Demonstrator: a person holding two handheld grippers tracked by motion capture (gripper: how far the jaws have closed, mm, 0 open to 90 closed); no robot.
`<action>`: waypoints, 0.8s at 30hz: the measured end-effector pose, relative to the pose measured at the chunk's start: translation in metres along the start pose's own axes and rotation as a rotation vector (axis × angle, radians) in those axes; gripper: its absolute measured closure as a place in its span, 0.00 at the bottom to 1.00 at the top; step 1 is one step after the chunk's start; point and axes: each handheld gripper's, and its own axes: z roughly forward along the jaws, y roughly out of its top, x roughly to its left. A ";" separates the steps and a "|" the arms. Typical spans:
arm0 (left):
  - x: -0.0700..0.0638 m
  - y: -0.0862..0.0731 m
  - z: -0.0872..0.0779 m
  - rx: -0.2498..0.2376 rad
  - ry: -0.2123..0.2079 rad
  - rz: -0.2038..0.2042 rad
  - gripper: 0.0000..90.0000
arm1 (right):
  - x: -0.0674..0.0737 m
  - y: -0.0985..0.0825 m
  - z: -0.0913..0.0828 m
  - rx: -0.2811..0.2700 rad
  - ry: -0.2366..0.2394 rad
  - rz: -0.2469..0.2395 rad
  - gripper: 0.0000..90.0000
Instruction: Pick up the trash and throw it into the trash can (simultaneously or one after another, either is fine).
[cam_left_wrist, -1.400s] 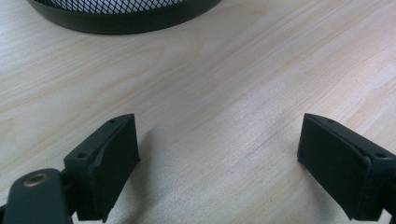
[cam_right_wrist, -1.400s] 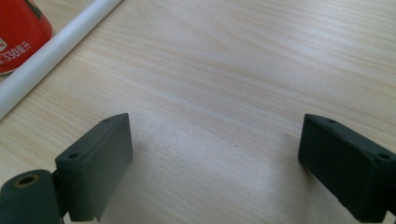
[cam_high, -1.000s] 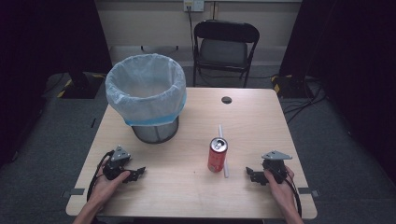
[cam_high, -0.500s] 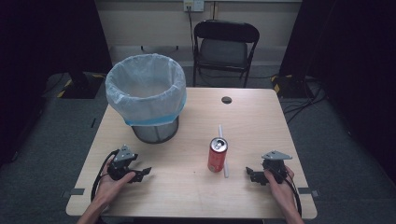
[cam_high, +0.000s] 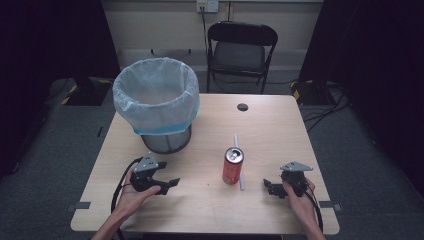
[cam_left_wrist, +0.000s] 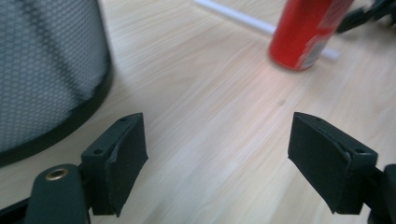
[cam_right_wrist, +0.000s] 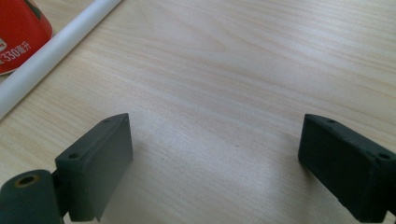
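A red drink can (cam_high: 233, 166) stands upright near the middle of the pale wooden surface (cam_high: 270, 125), a little toward the person's side. Its silver top faces up. A white straw (cam_high: 239, 161) lies flat on the surface just beside the can, on its right, running from the far side toward the person; whether the two touch cannot be told.

The left gripper (cam_high: 165, 184) sits low over the surface to the left of the can, held in the person's left hand (cam_high: 135, 192), its fingers (cam_left_wrist: 119, 158) spread wide with nothing between them. In the left gripper view, the can (cam_left_wrist: 306, 32) shows ahead and to the upper right, with the straw (cam_left_wrist: 243, 17) passing behind it.

The right gripper (cam_high: 270, 187) sits to the right of the can, held in the person's right hand (cam_high: 297, 195), well apart from it. Its fingers (cam_right_wrist: 100, 163) are also spread wide over bare wood. In the right gripper view, the can's edge (cam_right_wrist: 21, 32) and the straw (cam_right_wrist: 56, 46) show at the upper left.

Farther back on the left of the surface stands a mesh waste bin (cam_high: 162, 107) lined with a pale plastic bag. A black folding chair (cam_high: 240, 47) stands on the floor beyond the far edge.
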 end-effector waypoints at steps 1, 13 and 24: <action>-0.002 0.004 0.003 -0.004 -0.021 0.005 0.22 | 0.000 0.000 0.000 0.000 0.000 0.000 0.10; -0.024 0.037 0.036 -0.028 -0.078 0.075 0.22 | 0.000 0.000 0.000 0.000 0.000 0.000 0.10; -0.039 0.057 0.063 -0.034 -0.136 0.101 0.20 | 0.000 0.000 0.000 0.000 0.000 0.000 0.10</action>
